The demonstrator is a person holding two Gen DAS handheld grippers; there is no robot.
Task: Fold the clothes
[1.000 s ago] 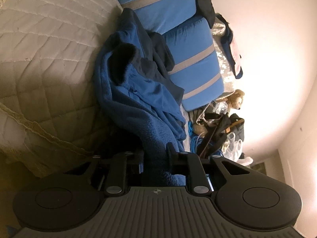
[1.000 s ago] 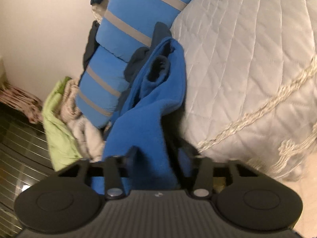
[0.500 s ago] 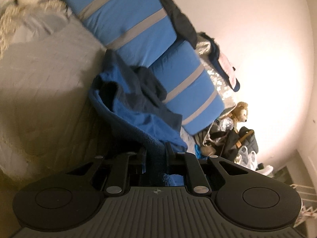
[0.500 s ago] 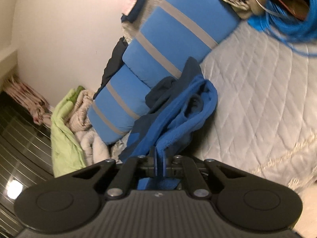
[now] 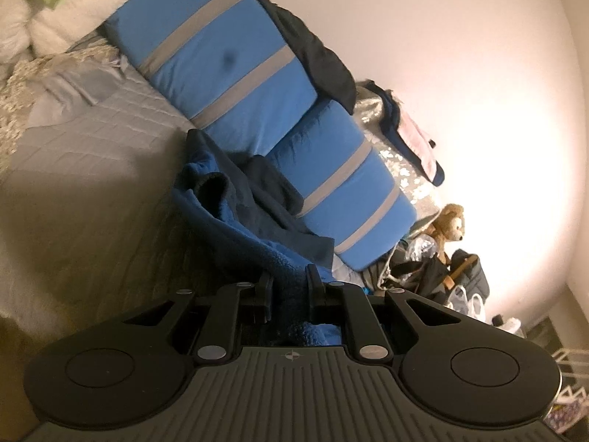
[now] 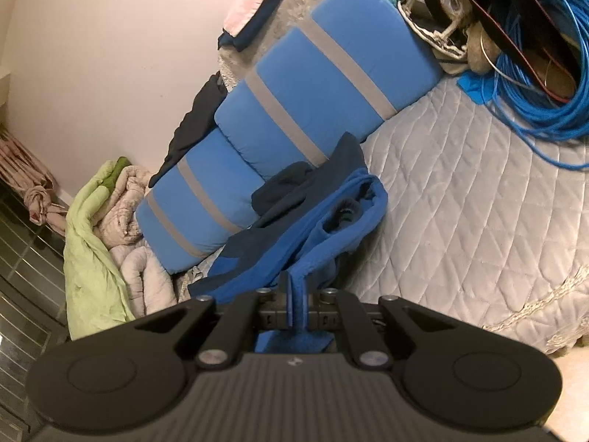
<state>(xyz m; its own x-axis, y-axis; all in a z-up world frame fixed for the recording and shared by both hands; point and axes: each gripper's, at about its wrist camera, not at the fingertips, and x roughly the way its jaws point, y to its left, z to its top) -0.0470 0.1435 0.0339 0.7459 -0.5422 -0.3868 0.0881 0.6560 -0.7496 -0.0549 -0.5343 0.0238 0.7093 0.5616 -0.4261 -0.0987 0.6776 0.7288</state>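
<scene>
Left tool (image 5: 289, 276): clamped on a thick fold of the blue fleece garment with navy panels (image 5: 235, 221), pads pressing the bunched cloth. Right tool (image 6: 294, 283): pinched almost fully together on a thin edge of the same garment (image 6: 324, 221). Garment strung from both tools down to the bed, far end crumpled on the grey quilted bedspread (image 6: 478, 221) and touching the 2 blue cushions with grey stripes (image 6: 294, 110) propped along the wall. Cuffed sleeve opening facing up in the heap. Coil of blue cable (image 6: 545, 84) on the bedspread, well apart from the garment. Brown stuffed toy (image 5: 447, 223) beyond the cushions.
</scene>
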